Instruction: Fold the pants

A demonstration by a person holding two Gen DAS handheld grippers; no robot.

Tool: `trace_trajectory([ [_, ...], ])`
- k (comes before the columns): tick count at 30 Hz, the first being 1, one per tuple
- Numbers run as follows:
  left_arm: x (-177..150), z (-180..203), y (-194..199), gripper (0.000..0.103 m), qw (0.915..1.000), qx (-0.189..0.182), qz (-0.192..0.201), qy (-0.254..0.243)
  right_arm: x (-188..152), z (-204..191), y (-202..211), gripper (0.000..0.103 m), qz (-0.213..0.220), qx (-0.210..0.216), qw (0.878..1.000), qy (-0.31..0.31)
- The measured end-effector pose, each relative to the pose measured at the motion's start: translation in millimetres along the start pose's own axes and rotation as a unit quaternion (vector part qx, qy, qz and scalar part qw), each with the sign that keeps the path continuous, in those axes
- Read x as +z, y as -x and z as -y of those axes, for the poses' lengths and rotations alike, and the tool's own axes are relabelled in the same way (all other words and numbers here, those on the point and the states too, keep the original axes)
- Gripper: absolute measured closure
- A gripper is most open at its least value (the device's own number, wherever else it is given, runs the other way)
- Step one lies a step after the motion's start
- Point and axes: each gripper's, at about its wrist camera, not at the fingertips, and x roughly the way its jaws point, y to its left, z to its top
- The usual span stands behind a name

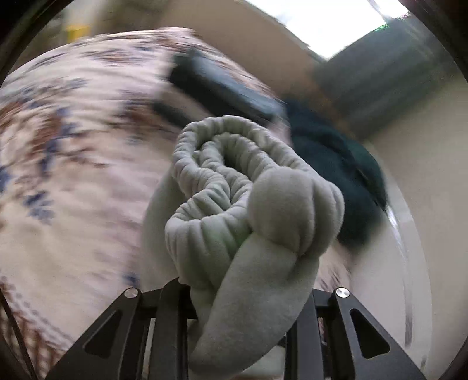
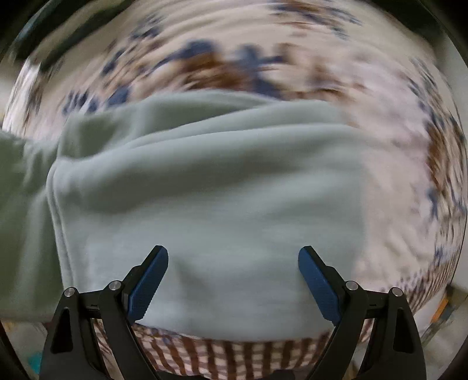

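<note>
Under both cameras a surface [image 1: 73, 140] spreads out, covered in a pale cloth printed with blue and brown flowers, badly motion-blurred in both views; its near hem in the right wrist view turns to a brown check border [image 2: 222, 356]. Behind it in the left wrist view, beige wall [image 1: 424, 163], a grey curtain-like panel [image 1: 389, 76] and a bright window [image 1: 318, 23] top right. The pants [image 2: 204, 198], pale mint-green fleece, are the biggest thing on the cloth: in the right wrist view they lie across the middle, loosely doubled with soft ridges, one part trailing off the left edge of frame. In the left wrist view their gathered elastic waistband [image 1: 216, 163] is bunched up in a coil and lifted close to the lens, blocking most of the centre. Past that bunch, a dark teal garment [image 1: 336, 163] lies heaped at the far edge of the surface, and a dark flat rectangular object [image 1: 222, 84] sits on the cloth just beside it, too blurred to identify. Left gripper [image 1: 245, 307]: clamped on the pants, fabric squeezed between the black fingers. Right gripper [image 2: 233, 280]: spread wide, blue pads [image 2: 149, 283] apart, hanging over the near part of the pants, contact not clear.
</note>
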Motion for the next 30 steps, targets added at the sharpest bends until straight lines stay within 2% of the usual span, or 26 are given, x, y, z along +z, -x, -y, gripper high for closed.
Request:
trace_trajectory([
  [3,-40.5,60.3,-51.9,0.082,0.9955,-0.029,-0.066,-0.061,-10.1,59.3,10.9,0.01,0.004,0.002,0.998,-0.058],
  [6,-94.6,93.0,-123.3,0.082,0.9811,0.0,-0.146,-0.127,-25.6,114.4,13.6,0.01,0.001,-0.015,0.995,-0.096],
  [8,-116.9,91.8,-154.7,0.081,0.9719,0.026,-0.185,-0.143,-34.2,142.5,12.2,0.01,-0.002,-0.025,0.994,-0.11],
  [10,-128.0,79.6,-178.5,0.078,0.9631,0.058,-0.226,-0.134,-40.5,164.2,9.6,0.01,-0.004,-0.021,0.993,-0.119],
  [12,-131.5,76.9,-181.0,0.073,0.9581,0.069,-0.245,-0.132,-47.0,183.6,8.1,0.01,0.007,0.023,0.991,-0.131],
  [13,-129.6,78.0,-177.1,0.069,0.9568,0.07,-0.246,-0.138,-50.3,186.5,9.4,0.01,0.012,0.037,0.99,-0.134],
  [14,-129.6,82.8,-169.9,0.049,0.9551,0.065,-0.25,-0.146,-52.2,189.9,10.4,0.01,0.022,0.061,0.989,-0.133],
  [15,-128.6,88.7,-161.1,0.013,0.9533,0.053,-0.254,-0.154,-51.5,190.8,11.5,0.01,0.033,0.092,0.987,-0.129],
  [16,-129.2,93.6,-154.0,0.0,0.9525,0.044,-0.256,-0.159,-50.4,191.2,12.0,0.01,0.038,0.112,0.985,-0.126],
  [19,-135.9,104.9,-121.1,0.0,0.9486,0.034,-0.256,-0.183,-45.5,192.7,18.6,0.01,0.053,0.181,0.973,-0.131],
  [22,-129.2,101.0,-92.4,0.0,0.9499,0.052,-0.248,-0.183,-32.5,180.7,28.0,0.01,0.057,0.24,0.961,-0.124],
  [25,-110.4,82.5,-69.4,0.0,0.9565,0.106,-0.214,-0.168,-18.9,141.4,40.3,0.01,0.062,0.279,0.955,-0.084],
  [27,-96.6,62.2,-65.8,0.0,0.959,0.138,-0.201,-0.145,-9.2,112.5,43.5,0.01,0.065,0.272,0.959,-0.037],
  [30,-80.2,24.2,-68.2,0.0,0.953,0.2,-0.193,-0.122,4.4,74.6,42.9,0.01,0.061,0.283,0.957,0.01],
])
